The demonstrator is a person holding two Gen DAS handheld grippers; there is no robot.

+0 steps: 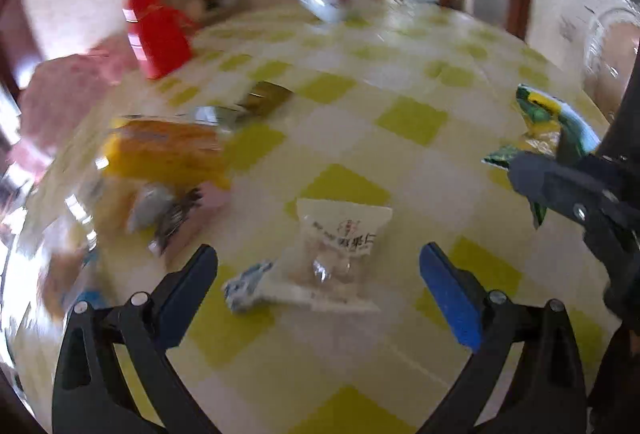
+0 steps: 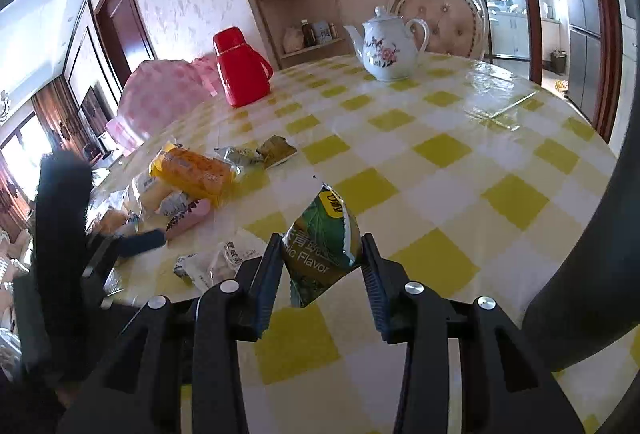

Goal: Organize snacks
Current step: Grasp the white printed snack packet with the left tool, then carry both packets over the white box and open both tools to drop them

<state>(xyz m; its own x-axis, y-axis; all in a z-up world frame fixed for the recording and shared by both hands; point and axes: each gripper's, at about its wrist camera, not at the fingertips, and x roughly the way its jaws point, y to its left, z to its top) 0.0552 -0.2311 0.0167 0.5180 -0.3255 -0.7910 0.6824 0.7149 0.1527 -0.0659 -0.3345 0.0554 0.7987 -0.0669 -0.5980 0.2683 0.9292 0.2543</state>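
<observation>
In the right wrist view the right tongs [image 2: 322, 274] reach in from the bottom of the frame, pointing forward and down at the table [image 2: 460, 170]. Their two pads are closed on a green snack packet [image 2: 326, 238], which is pinched at its lower half and stands up tilted above the checked cloth. In the left wrist view the same packet [image 1: 548, 122] and the dark finger holding it show at the right edge, partly cut off by the frame.

The left tongs [image 1: 318, 282] come in from the bottom of their own picture with the jaws wide apart and nothing gripped. A clear packet [image 1: 340, 254] with white sweets lies flat on the table between the two blue pads; I cannot tell if either pad touches it. In the right wrist view one blue finger [image 2: 146, 240] of these tongs is seen at the lower left, and the body behind it is only a dark blurred shape.

To the left of centre lies a loose pile of snacks, with an orange bag [image 2: 196, 172] on top; the small packets under it are hard to make out. The left wrist picture is smeared, so the pile there is blurred. Further back stand a red jug [image 2: 240, 70] at upper left and a white teapot [image 2: 386, 48] at upper centre, well apart from the pile.
</observation>
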